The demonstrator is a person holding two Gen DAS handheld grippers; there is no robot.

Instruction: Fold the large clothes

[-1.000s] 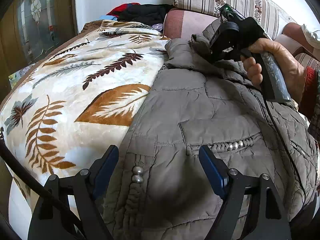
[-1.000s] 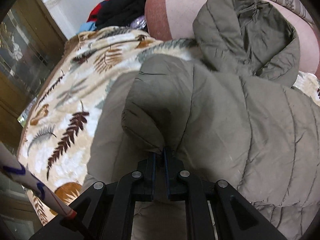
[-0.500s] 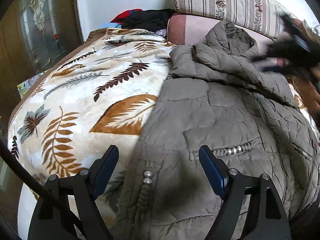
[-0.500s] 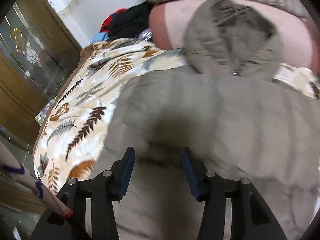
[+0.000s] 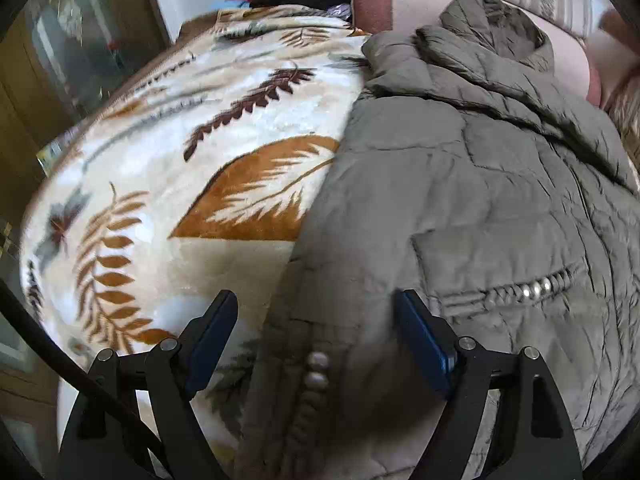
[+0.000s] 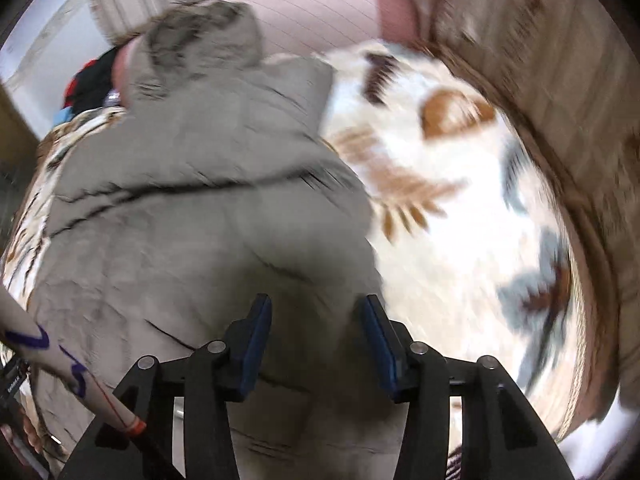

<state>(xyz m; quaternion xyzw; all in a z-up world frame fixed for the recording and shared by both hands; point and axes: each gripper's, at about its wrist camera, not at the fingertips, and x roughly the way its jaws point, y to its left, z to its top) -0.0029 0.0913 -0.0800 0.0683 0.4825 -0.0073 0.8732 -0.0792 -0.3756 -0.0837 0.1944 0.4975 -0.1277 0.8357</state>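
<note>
Right wrist view, right gripper (image 6: 316,344) released jacket (image 6: 192,216), jaws apart, left gripper (image 5: 316,340) agape

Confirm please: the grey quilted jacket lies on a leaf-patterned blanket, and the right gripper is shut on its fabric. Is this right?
Not quite. The right gripper is open: the right wrist view shows its jaws apart with no fabric pinched. The grey quilted jacket does lie on the leaf-patterned blanket.

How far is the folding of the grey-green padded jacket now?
Done: the grey-green padded jacket lies on the leaf-patterned blanket with one side folded over its body. In hand: nothing; the left gripper and right gripper are both open above it. Left: the remaining folds; the hood still lies unfolded.
</note>
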